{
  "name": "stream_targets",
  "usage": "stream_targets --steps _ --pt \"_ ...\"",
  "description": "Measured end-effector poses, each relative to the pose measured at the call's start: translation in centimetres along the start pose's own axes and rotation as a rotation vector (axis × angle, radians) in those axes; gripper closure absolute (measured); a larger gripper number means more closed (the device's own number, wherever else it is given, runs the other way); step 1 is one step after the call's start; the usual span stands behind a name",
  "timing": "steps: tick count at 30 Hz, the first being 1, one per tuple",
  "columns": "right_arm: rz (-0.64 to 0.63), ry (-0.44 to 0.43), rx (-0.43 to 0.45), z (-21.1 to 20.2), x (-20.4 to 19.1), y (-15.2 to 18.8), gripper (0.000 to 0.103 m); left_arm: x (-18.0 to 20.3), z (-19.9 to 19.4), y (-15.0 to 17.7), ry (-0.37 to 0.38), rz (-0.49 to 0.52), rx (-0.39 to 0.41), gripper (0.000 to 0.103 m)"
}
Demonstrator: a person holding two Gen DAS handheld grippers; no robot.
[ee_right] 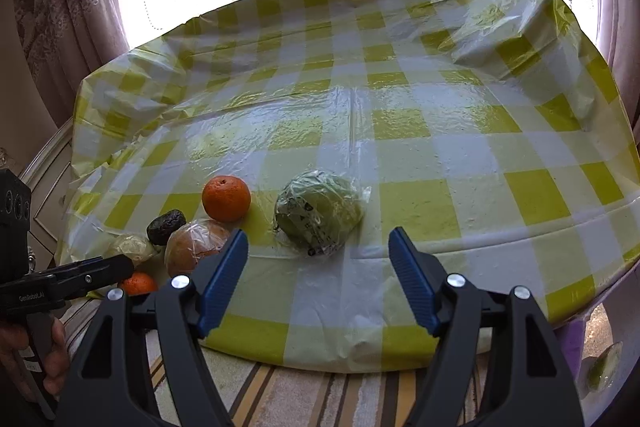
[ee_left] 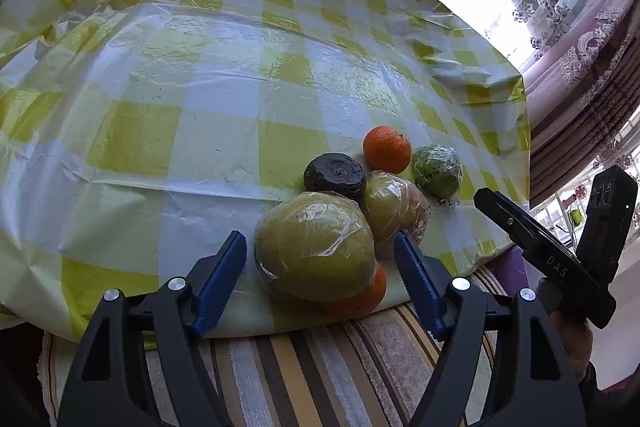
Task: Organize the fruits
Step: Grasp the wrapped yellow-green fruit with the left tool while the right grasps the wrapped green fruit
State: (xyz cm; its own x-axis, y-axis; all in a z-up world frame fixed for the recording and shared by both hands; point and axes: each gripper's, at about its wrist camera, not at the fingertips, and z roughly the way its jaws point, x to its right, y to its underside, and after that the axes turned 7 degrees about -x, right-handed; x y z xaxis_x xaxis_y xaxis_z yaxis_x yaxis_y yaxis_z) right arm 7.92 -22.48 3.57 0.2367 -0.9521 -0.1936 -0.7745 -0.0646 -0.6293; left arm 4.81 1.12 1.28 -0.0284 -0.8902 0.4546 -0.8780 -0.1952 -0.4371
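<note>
Lying between the left jaws, untouched: wrapped green fruit (ee_left: 316,247).

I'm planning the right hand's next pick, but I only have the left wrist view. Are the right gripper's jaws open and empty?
Observer: Yes, the right gripper is open, with nothing between its fingers.
Operator: What lies ahead of it?
Observer: The green wrapped fruit, lying clear of the orange on the checked tablecloth.
Operator: Anything else my view misses?
Observer: A plastic-wrapped greenish item lies beyond the tablecloth's near edge, low on the right. I cannot tell what it is.
</note>
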Motion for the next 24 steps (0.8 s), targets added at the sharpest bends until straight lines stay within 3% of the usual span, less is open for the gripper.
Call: stream_targets --steps 8,24 --pt "-0.009 0.01 -0.033 2.1 -0.7 -1.1 0.03 -0.3 0.2 -0.3 0.009 -0.006 -0.002 0.045" --pt "-0.012 0.083 -0.071 4.8 -1.1 -2.5 0.03 -0.7 -0.4 0.1 0.018 -0.018 0.039 0.047"
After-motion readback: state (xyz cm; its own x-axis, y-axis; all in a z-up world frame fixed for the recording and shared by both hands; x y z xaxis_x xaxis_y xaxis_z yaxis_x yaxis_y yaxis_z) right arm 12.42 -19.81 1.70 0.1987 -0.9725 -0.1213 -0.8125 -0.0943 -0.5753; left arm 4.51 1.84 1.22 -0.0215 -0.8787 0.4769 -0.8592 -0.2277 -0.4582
